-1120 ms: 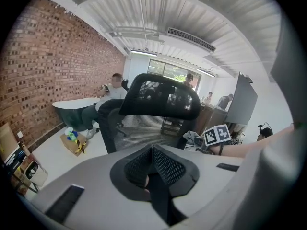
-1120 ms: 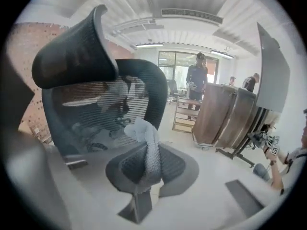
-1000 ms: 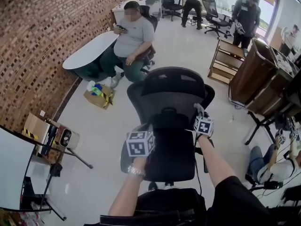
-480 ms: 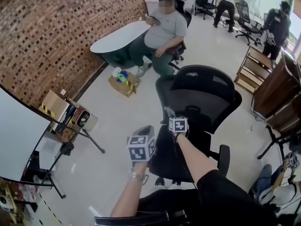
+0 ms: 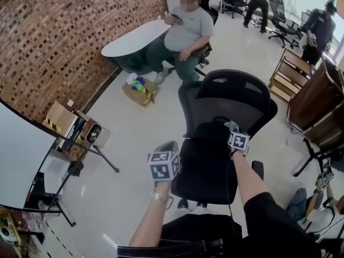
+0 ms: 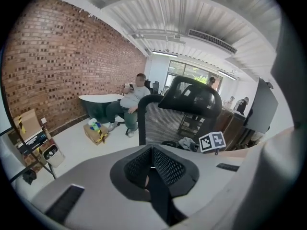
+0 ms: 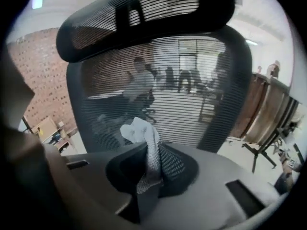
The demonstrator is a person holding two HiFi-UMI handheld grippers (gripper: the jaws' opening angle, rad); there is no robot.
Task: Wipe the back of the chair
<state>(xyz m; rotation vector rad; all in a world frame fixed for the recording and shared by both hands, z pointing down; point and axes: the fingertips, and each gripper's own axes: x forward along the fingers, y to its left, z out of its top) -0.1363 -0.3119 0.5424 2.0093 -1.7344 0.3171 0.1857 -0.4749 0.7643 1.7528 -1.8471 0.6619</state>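
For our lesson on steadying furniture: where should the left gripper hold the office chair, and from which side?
Probably the backrest's left frame edge, from behind on the left: it is a narrow upright rim the jaws could straddle, unlike the wide mesh, and clear of the cloth in the right gripper.

Bright daylight from far windows; fisheye edges bend and darken, near parts blurred.
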